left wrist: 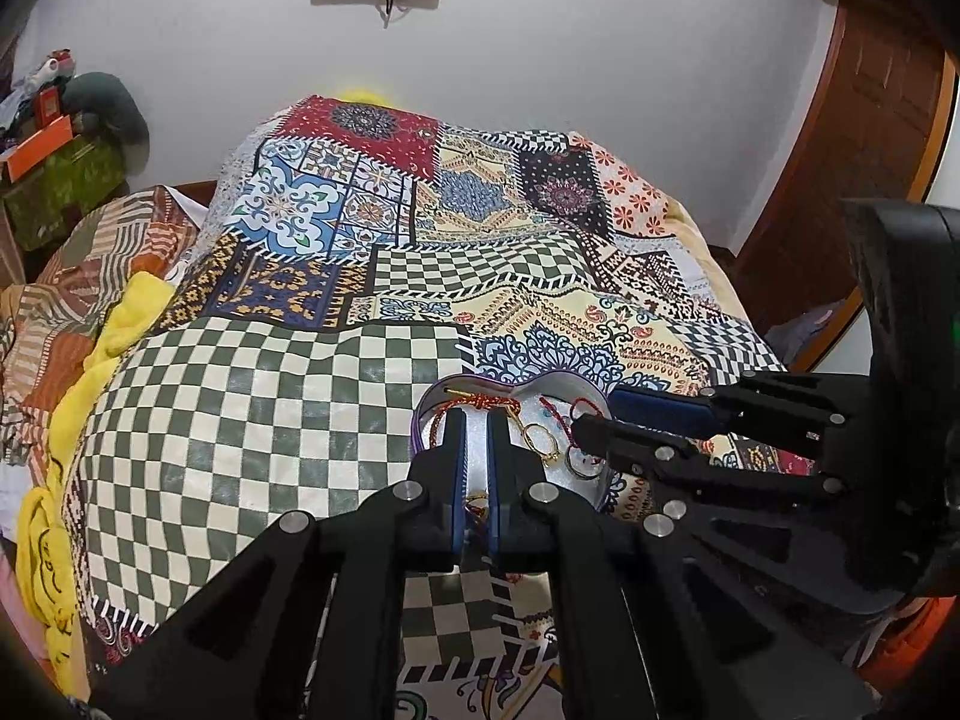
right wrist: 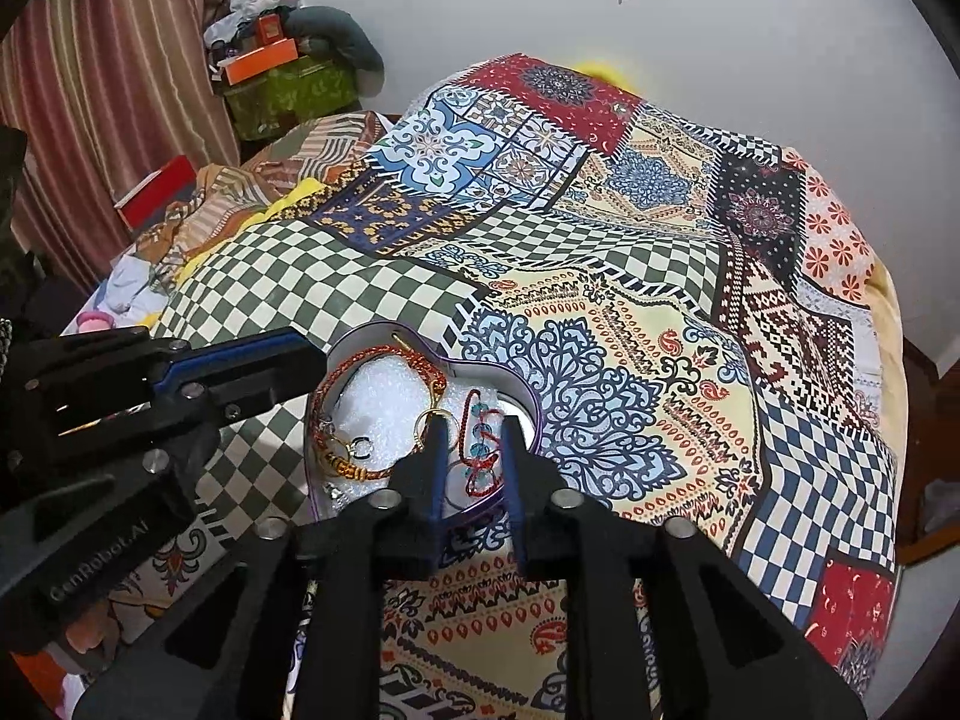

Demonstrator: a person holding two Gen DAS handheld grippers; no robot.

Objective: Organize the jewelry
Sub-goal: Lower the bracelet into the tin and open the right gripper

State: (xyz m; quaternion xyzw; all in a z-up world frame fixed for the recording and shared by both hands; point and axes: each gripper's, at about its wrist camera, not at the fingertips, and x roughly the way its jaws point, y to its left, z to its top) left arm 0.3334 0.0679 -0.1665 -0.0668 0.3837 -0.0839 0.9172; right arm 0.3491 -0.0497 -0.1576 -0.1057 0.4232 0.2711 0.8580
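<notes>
A heart-shaped tin with a purple rim (right wrist: 369, 324) (left wrist: 423, 414) and white foam lining sits on the patchwork bedspread. Inside lie an orange braided bracelet (right wrist: 366, 360), a gold ring (right wrist: 429, 420) (left wrist: 534, 435), a small silver ring (right wrist: 362, 447) and a red cord bracelet with blue beads (right wrist: 480, 438). My right gripper (right wrist: 474, 429) (left wrist: 597, 414) hangs over the tin's right lobe, its jaws slightly apart. The beaded cord lies between them, and the pads do not press it. My left gripper (left wrist: 477, 417) (right wrist: 315, 357) is shut at the tin's left lobe, tips by the braided bracelet's knot (left wrist: 480, 402). Whether it pinches anything is unclear.
The patchwork bedspread (right wrist: 630, 324) rises into a mound behind the tin. A yellow cloth (left wrist: 120, 324) and striped bedding lie at the left. Boxes and bags (right wrist: 282, 72) are stacked by a curtain. A wooden door frame (left wrist: 870, 138) stands at the right.
</notes>
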